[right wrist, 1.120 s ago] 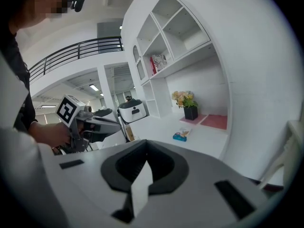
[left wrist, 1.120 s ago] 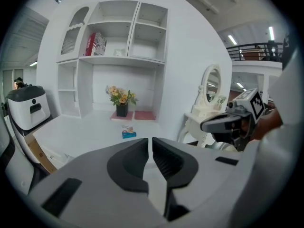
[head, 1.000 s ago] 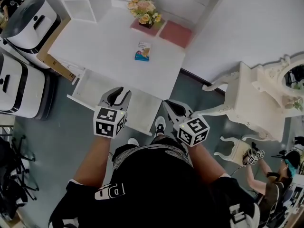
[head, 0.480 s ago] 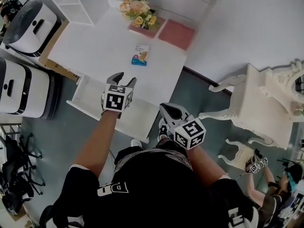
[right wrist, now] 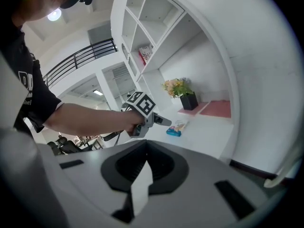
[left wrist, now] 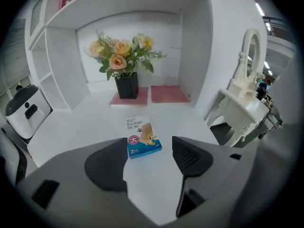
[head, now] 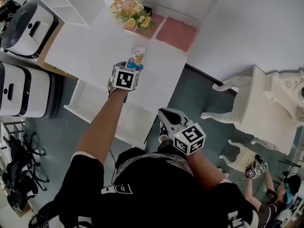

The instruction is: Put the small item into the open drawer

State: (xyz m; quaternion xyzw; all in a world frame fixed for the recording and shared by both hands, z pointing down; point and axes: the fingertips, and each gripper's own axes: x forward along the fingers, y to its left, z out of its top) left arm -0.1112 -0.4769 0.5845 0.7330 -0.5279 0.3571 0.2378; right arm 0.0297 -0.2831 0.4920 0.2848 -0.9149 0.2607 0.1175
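Observation:
A small blue and white bandage box (head: pixel 137 57) (left wrist: pixel 142 139) lies flat on the white desk (head: pixel 90 46). My left gripper (head: pixel 128 69) (left wrist: pixel 151 151) hovers just short of it. Its jaws have just been opening and stand open, with the box's near end between the tips and neither pad touching it. The open white drawer (head: pixel 88 99) juts out below the desk's front edge, under my left forearm. My right gripper (head: pixel 164 114) (right wrist: pixel 145 144) hangs shut and holds nothing, over the floor to the right of the drawer. In the right gripper view the left gripper (right wrist: pixel 156 119) points at the box (right wrist: pixel 175 128).
A black vase of flowers (head: pixel 127 12) (left wrist: pixel 124 65) and two pink mats (head: pixel 175 32) sit at the desk's back. White appliances (head: pixel 23 27) stand to the left. An ornate white dressing table (head: pixel 266 108) stands to the right. Shelves rise behind the desk.
My left gripper went from above the drawer forward over the desk to the bandage box, and its jaws opened. The right gripper shifted slightly and stayed shut.

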